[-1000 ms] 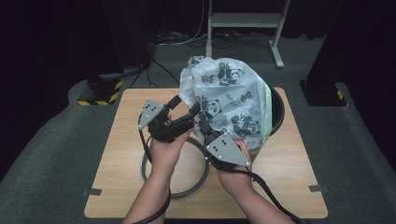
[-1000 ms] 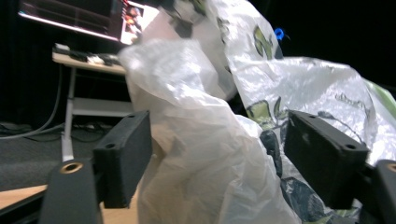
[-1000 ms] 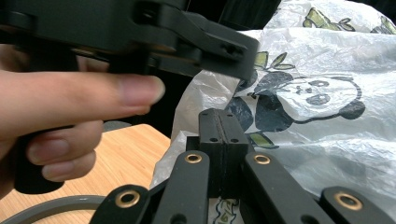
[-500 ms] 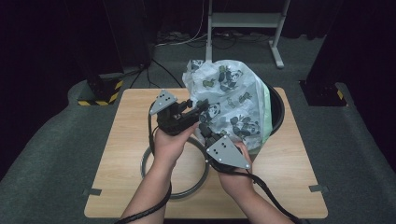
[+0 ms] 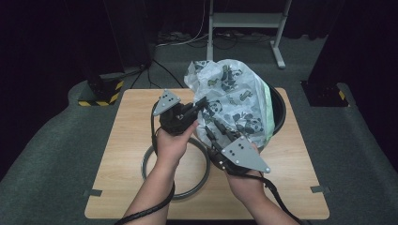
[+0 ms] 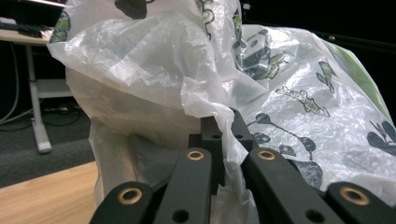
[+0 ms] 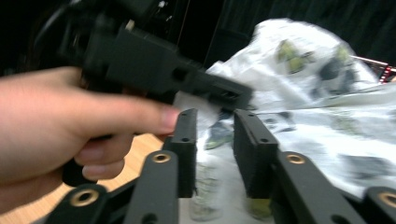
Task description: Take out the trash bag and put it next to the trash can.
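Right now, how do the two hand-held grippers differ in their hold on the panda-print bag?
The left hand-held gripper is shut on the panda-print plastic bag; the right hand-held gripper stands open, its jaws having just been opening, with bag film loose between them. Both reach the bag's near side.

a lab-like recording space: black curtains (image 5: 56, 37), grey carpet (image 5: 56, 154), hazard-taped stand base (image 5: 101, 96)

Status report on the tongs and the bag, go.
Left tongs just closed, shut on panda-print plastic bag. Right tongs just opening, bag between jaws. Bag drapes over black bin. Nothing in the way.
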`<state>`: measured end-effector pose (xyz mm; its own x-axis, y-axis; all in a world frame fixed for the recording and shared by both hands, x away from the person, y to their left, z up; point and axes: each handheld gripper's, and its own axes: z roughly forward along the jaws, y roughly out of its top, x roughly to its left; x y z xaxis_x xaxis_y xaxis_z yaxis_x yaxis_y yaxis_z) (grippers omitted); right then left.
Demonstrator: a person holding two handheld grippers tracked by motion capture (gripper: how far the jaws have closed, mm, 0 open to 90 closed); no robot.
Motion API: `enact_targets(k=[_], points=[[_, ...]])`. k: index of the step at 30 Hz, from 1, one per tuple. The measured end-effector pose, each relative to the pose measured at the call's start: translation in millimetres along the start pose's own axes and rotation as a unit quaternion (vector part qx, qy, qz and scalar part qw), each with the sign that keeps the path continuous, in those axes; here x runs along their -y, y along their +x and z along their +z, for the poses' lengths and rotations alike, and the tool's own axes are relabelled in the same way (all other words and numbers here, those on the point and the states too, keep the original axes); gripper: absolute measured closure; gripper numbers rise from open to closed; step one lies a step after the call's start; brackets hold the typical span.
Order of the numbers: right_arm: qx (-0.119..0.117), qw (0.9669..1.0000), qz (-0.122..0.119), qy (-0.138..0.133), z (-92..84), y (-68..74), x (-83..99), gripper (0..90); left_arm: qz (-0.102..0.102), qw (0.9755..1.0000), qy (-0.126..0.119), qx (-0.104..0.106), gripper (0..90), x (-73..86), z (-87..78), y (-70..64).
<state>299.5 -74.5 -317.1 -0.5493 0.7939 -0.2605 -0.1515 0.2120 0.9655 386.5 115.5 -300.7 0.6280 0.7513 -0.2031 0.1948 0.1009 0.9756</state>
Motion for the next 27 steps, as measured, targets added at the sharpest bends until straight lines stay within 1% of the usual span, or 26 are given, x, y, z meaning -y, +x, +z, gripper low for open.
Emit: enact_targets(k=[1, 2, 3, 4, 5, 6, 7, 8, 9, 10, 11, 12, 13, 14, 15, 16, 17, 18, 20, 21, 22, 23, 24, 25, 26, 27], points=[[0.004, 1.0000, 0.006, -0.003, -4.2, -4.8, -3.4, 64.8, 0.002, 1.0000, -0.004, -0.003, 89.0, -0.3, 0.0, -0.9], [0.006, 0.9998, 0.018, -0.006, -11.2, -13.9, -7.8, 62.6, 0.002, 0.9999, -0.010, -0.007, 89.0, -0.3, 0.1, -2.2], [0.010, 0.9997, 0.023, -0.008, -14.7, -18.5, -9.4, 61.5, 0.004, 0.9997, -0.020, -0.012, 89.0, -0.3, 0.4, -4.5], [0.010, 0.9997, 0.023, -0.008, -14.7, -18.5, -9.4, 61.5, 0.004, 0.9997, -0.020, -0.012, 89.0, -0.3, 0.4, -4.5], [0.020, 0.9992, 0.032, -0.011, -21.7, -27.8, -11.8, 58.6, 0.009, 0.9993, -0.031, -0.020, 89.1, -0.3, 0.1, -7.2], [0.020, 0.9992, 0.032, -0.011, -21.7, -27.8, -11.8, 58.6, 0.009, 0.9993, -0.031, -0.020, 89.1, -0.3, 0.1, -7.2], [0.029, 0.9988, 0.037, -0.013, -28.8, -38.0, -13.1, 56.1, 0.013, 0.9988, -0.040, -0.026, 89.1, -0.9, -0.4, -9.3], [0.029, 0.9988, 0.037, -0.013, -28.8, -38.0, -13.1, 56.1, 0.013, 0.9988, -0.040, -0.026, 89.1, -0.9, -0.4, -9.3], [0.039, 0.9981, 0.045, -0.016, -36.2, -47.9, -13.6, 53.5, 0.017, 0.9982, -0.048, -0.031, 89.1, -2.0, -1.0, -10.5], [0.039, 0.9981, 0.045, -0.016, -36.2, -47.9, -13.6, 53.5, 0.017, 0.9982, -0.048, -0.031, 89.1, -2.0, -1.0, -10.5], [0.041, 0.9979, 0.047, -0.016, -38.9, -51.8, -13.5, 52.3, 0.016, 0.9980, -0.052, -0.032, 89.1, -3.2, -0.9, -11.4], [0.044, 0.9976, 0.050, -0.016, -43.2, -58.4, -12.8, 51.0, 0.017, 0.9978, -0.056, -0.032, 89.1, -4.3, -1.0, -12.0], [0.051, 0.9966, 0.061, -0.021, -51.1, -69.6, -10.8, 47.5, 0.023, 0.9969, -0.069, -0.032, 89.2, -6.0, -1.5, -14.4], [0.051, 0.9966, 0.061, -0.021, -51.1, -69.6, -10.8, 47.5, 0.023, 0.9969, -0.069, -0.032, 89.1, -6.0, -1.5, -14.4], [0.065, 0.9955, 0.066, -0.019, -58.7, -80.7, -8.7, 46.1, 0.028, 0.9959, -0.079, -0.032, 89.2, -8.3, -1.5, -17.6], [0.065, 0.9955, 0.066, -0.019, -58.7, -80.7, -8.7, 46.1, 0.028, 0.9959, -0.079, -0.032, 89.1, -8.3, -1.5, -17.6], [0.075, 0.9946, 0.070, -0.014, -64.9, -90.7, -5.7, 44.2, 0.029, 0.9957, -0.082, -0.032, 89.2, -9.3, -1.2, -18.8], [0.075, 0.9946, 0.070, -0.014, -64.9, -90.7, -5.7, 44.2, 0.027, 0.9956, -0.085, -0.030, 89.2, -10.2, -0.6, -20.3], [0.084, 0.9940, 0.070, -0.006, -70.5, -99.3, -1.8, 43.1, 0.033, 0.9952, -0.086, -0.031, 89.2, -12.3, 0.1, -22.2], [0.092, 0.9933, 0.070, -0.004, -76.6, -105.8, 2.7, 40.8, 0.032, 0.9949, -0.091, -0.031, 89.2, -13.2, 0.5, -23.8], [0.092, 0.9933, 0.070, -0.004, -76.6, -105.8, 2.7, 40.8, 0.034, 0.9945, -0.093, -0.032, 89.2, -14.1, 0.5, -25.0], [0.097, 0.9927, 0.072, -0.003, -82.5, -112.6, 7.6, 37.8, 0.039, 0.9939, -0.098, -0.033, 89.3, -15.9, 0.3, -26.6], [0.097, 0.9927, 0.072, -0.003, -82.5, -112.6, 7.6, 37.8, 0.039, 0.9939, -0.098, -0.033, 89.3, -15.9, 0.3, -26.6], [0.106, 0.9916, 0.074, 0.010, -86.6, -118.8, 13.6, 36.8, 0.038, 0.9937, -0.101, -0.032, 89.3, -16.8, 0.5, -27.6], [0.106, 0.9916, 0.074, 0.010, -86.6, -118.8, 13.6, 36.8, 0.039, 0.9936, -0.101, -0.032, 89.3, -17.7, 0.4, -28.2], [0.109, 0.9909, 0.077, 0.014, -88.3, -121.8, 17.1, 36.5, 0.037, 0.9932, -0.106, -0.032, 89.3, -18.5, 0.6, -29.3]])
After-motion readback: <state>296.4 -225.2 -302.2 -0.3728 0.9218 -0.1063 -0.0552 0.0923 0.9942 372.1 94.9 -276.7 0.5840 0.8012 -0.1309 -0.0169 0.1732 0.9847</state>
